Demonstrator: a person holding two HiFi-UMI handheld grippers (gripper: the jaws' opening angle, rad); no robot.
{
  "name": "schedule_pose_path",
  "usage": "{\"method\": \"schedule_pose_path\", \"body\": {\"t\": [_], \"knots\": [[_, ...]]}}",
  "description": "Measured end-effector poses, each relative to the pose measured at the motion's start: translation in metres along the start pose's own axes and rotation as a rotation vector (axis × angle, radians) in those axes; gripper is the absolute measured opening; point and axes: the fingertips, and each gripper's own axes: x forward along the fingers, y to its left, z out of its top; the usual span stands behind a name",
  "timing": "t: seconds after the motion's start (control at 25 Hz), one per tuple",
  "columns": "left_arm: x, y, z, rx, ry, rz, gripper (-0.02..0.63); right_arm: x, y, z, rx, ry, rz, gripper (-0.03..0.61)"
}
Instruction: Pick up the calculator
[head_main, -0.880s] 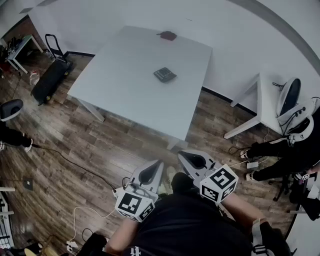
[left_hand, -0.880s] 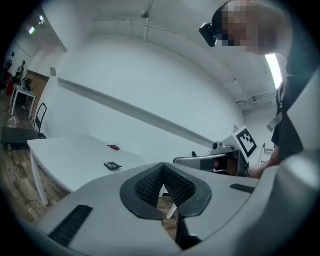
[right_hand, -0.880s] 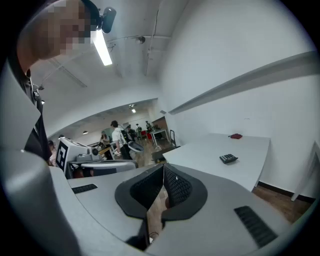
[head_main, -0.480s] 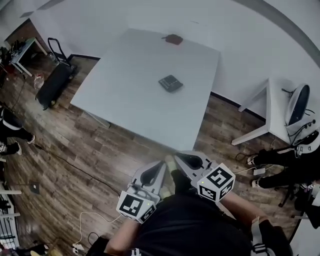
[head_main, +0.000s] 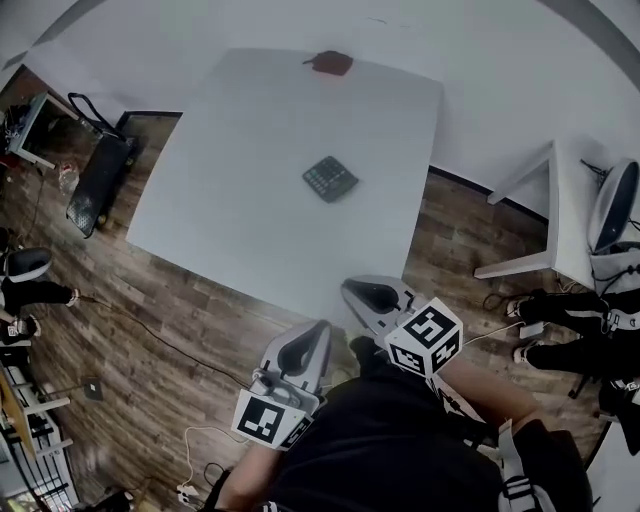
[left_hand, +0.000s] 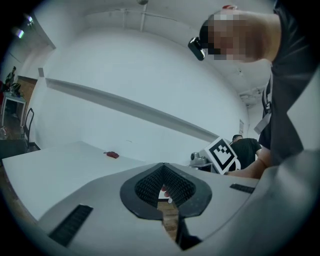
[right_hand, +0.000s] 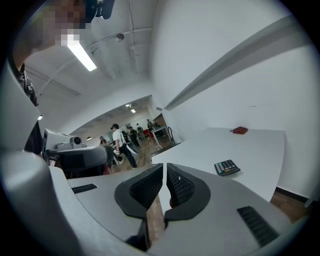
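Observation:
The dark calculator (head_main: 330, 179) lies flat near the middle of the white table (head_main: 220, 200), a little towards its right side. It also shows in the right gripper view as a calculator (right_hand: 227, 167) right of the jaws and well beyond them. My left gripper (head_main: 302, 349) and right gripper (head_main: 372, 297) hang over the wood floor at the table's near edge, well short of the calculator. Both are shut with nothing between the jaws. In the left gripper view the left gripper (left_hand: 162, 167) faces the table and the calculator is hidden.
A small red object (head_main: 330, 63) sits at the table's far edge. A white side table (head_main: 560, 215) and a seated person's legs (head_main: 570, 310) are at the right. A black cart (head_main: 95, 180) stands at the left. Cables cross the floor (head_main: 150, 330).
The view has moved closer to the table, so the calculator sits lower and nearer. Both grippers stay shut and low; the right one has edged forward to the table's edge.

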Motion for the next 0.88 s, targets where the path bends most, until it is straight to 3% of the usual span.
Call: {"method": "schedule_pose_path", "body": {"t": [0.4,0.48,0.72,0.88], "knots": [[0.051,0.035,0.008,0.022,0.042,0.058,0.008,0.073,-0.132,-0.024,0.166,0.048,-0.089,0.014],[0.058,0.041,0.010,0.020,0.049,0.057,0.006,0.088,-0.153,-0.039,0.274,0.070,-0.096,0.014],[0.065,0.058,0.006,-0.023,0.067,0.078,0.006,0.124,-0.219,-0.080,0.749,0.062,-0.156,0.015],[0.064,0.069,-0.010,-0.054,0.109,0.096,0.006,0.141,-0.247,-0.104,0.936,0.042,-0.199,0.030]]}}
